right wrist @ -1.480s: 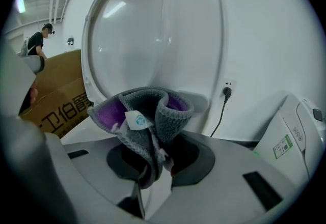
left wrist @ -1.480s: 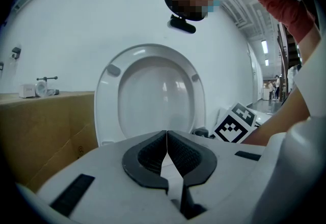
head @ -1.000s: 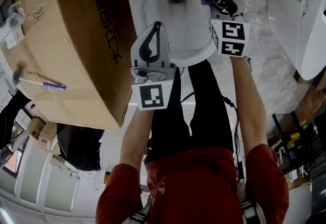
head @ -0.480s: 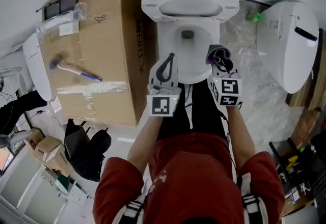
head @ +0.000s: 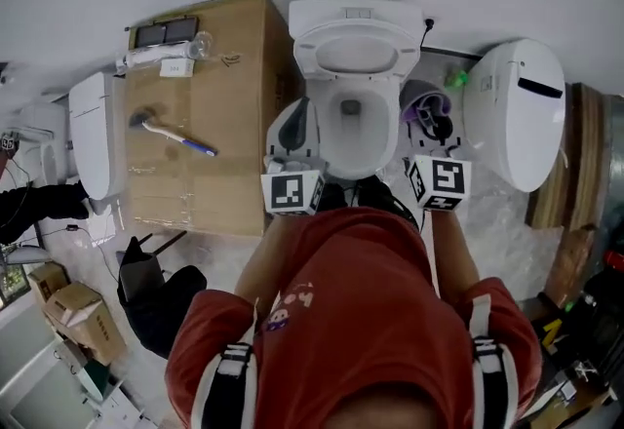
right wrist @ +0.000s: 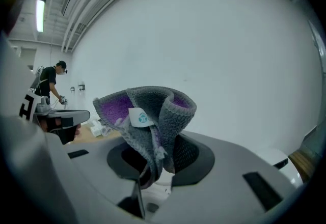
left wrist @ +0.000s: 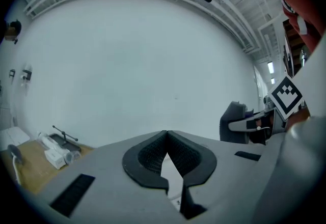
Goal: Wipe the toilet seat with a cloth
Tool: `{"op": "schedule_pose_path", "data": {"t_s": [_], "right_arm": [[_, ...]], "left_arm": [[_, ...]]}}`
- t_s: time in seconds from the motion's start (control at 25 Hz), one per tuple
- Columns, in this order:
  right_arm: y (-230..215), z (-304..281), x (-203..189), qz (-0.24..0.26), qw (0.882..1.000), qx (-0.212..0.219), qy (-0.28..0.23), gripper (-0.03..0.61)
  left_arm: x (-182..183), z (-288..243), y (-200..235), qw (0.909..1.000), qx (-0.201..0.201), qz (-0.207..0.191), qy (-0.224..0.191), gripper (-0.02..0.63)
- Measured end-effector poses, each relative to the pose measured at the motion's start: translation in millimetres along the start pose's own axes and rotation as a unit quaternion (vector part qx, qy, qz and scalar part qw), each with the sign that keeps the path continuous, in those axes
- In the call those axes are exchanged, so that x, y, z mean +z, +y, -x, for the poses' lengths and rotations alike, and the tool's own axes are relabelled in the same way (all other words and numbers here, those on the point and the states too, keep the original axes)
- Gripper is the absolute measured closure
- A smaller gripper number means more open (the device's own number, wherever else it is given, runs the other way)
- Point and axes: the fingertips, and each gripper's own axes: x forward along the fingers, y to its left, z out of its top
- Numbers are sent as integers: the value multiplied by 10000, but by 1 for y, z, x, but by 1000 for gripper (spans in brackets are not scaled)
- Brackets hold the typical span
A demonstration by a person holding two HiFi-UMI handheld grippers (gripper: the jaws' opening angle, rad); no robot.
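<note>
A: Looking down from the head view, where is the cloth (head: 425,101)?

B: It sits in the right gripper (head: 430,117), just right of the toilet (head: 330,146) bowl, between it and a second white toilet (head: 514,115) that lies on the floor.

A: Is it really gripped?

B: Yes. In the right gripper view the two dark fingers (right wrist: 191,154) pinch the lower part of the grey knit cloth. Its upper folds stand up above them, showing a purple inside and a small white label (right wrist: 139,117).

A: And the left gripper (head: 303,111)?

B: It holds nothing. In the left gripper view its fingertips (left wrist: 162,139) are pressed together at the top, and only pale wall shows behind them. From above it hangs over the left edge of the bowl, beside the cardboard box (head: 210,178).

A: Does the cloth touch the toilet?

B: I cannot tell from above; in the gripper view it has only bare wall behind it.

A: How is the toilet set?

B: The lid (head: 357,55) is raised at the back and the bowl is open. A blue-handled tool (head: 175,134) lies on top of the box.
</note>
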Motion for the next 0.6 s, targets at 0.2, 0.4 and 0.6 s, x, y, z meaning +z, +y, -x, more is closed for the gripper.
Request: {"op": "schedule_pose_path", "data": {"t_s": [0.2,0.4,0.6], "right_arm": [[-12,36,50,16,9981,-294,-550,489],[-22,46,64,-56,9961,-465,-749,488],[-30,54,56,-60,9960,-568,-686,489]], "left_arm": [[26,6,7,9996,76,-219,-184,600],[34,-7,10,9983,5,-532,-220,599],[35,-18,3,9987,-120,-467,-165,598]]}}
